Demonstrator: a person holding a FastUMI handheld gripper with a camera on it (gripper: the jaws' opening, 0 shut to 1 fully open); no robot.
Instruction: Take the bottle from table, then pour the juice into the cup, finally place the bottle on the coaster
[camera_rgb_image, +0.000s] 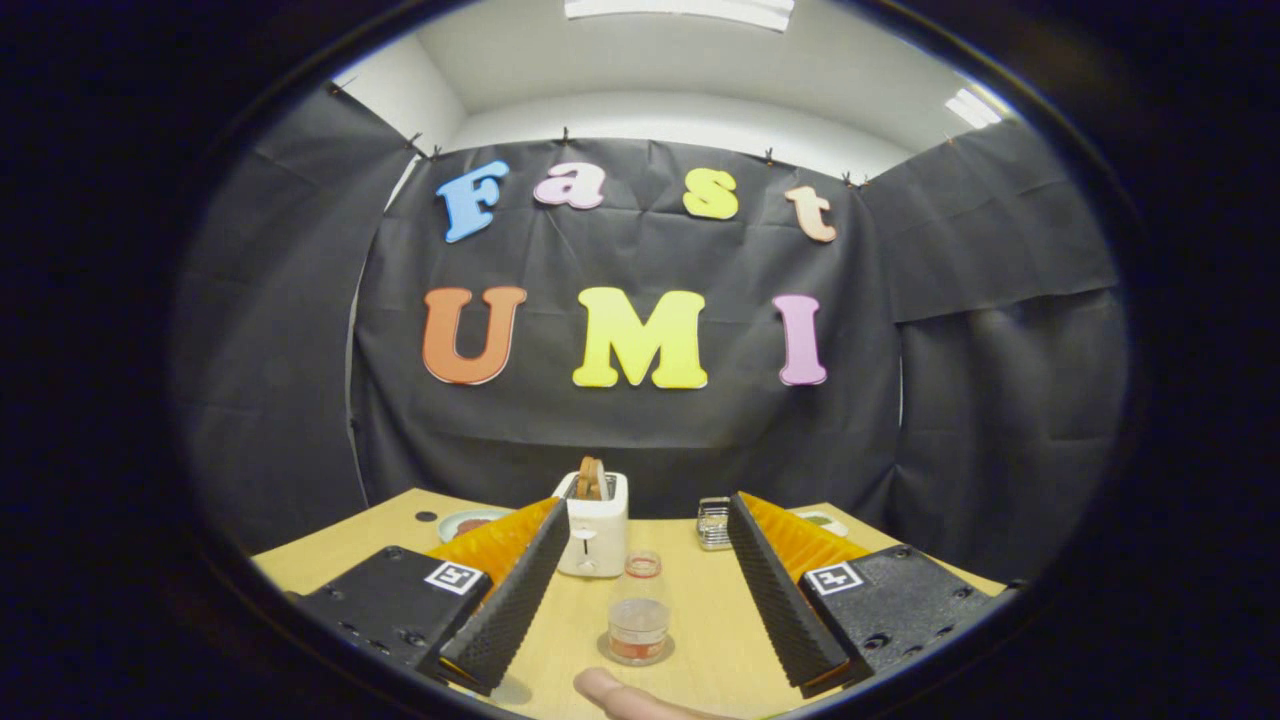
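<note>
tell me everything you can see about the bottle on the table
The bottle is small, of clear plastic as it looks, with a reddish band at the neck and a little reddish juice at the bottom. It stands upright on the wooden table, in front of the white toaster. It sits between the open fingers of the gripper, apart from both. Nothing else touches it.

bottle (638, 612) on coaster (612, 655), between spread tongs (644, 520) | toaster (595, 525) behind
</note>
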